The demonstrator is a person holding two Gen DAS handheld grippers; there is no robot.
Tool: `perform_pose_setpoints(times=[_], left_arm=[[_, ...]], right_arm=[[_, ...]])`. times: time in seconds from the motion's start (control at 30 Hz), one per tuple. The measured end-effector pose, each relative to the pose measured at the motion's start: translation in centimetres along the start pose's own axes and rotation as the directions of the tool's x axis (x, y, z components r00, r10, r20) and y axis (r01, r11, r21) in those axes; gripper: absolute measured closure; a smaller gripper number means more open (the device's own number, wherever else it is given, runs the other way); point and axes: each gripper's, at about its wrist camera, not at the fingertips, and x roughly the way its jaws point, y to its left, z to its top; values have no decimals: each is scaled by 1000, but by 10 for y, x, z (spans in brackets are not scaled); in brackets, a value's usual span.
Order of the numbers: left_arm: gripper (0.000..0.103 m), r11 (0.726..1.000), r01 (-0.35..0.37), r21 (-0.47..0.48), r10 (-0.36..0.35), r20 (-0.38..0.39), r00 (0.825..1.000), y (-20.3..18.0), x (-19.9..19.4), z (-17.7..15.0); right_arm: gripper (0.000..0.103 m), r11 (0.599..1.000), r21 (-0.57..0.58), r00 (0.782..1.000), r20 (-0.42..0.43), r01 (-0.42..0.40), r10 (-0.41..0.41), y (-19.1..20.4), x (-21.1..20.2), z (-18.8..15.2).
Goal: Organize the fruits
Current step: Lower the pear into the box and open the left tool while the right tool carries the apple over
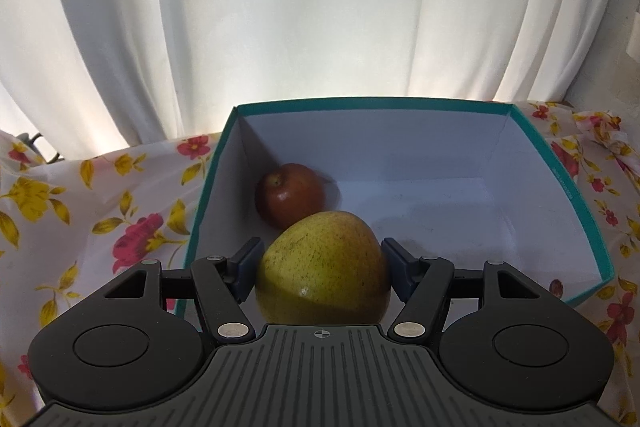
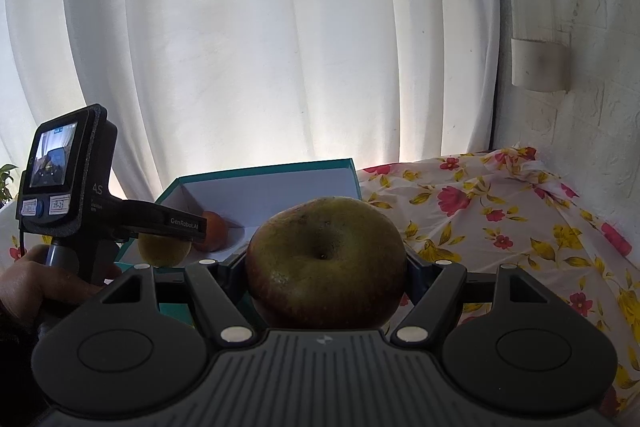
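Note:
My left gripper (image 1: 320, 261) is shut on a yellow-green fruit (image 1: 324, 267), its blue pads (image 1: 250, 263) pressing both sides. It hangs over the near left part of a teal box with a white inside (image 1: 440, 195). A red apple (image 1: 289, 194) lies in the box's far left corner. My right gripper (image 2: 326, 267) is shut on a greenish-brown apple (image 2: 326, 259), held short of the box (image 2: 280, 187). In the right wrist view the yellow-green fruit (image 2: 164, 251) and the red apple (image 2: 214, 231) show below the other gripper's camera unit (image 2: 60, 171).
The box stands on a white cloth with red and yellow flowers (image 2: 500, 227). A white curtain (image 1: 320, 7) hangs behind it and a rough white wall (image 2: 580, 107) is on the right. A person's hand (image 2: 40, 283) grips the left handle.

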Motion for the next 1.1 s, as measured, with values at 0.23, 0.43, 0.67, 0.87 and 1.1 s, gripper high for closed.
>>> perform_pose_setpoints(times=[0.23, 0.43, 0.67, 0.87, 1.1], left_arm=[[34, 1000, -10, 7, 10, -22, 1000, 2, 11, 0], [34, 1000, -21, 7, 21, -37, 999, 6, 19, -2], [34, 1000, -20, 7, 20, -64, 998, 9, 27, -4], [34, 999, -20, 25, 21, -69, 997, 9, 33, -7], [32, 998, -15, 57, 18, -65, 998, 5, 30, -7]], right_arm=[[30, 1000, -2, 1000, -3, -5, 5, 1, 8, 6], [30, 1000, -9, 1000, -6, -15, 14, 4, 17, 11], [30, 999, -17, 1000, -11, -28, 28, 8, 24, 14], [30, 999, -17, 999, -13, -31, 31, 6, 25, 13], [30, 999, -16, 999, -14, -30, 30, 5, 24, 12]])
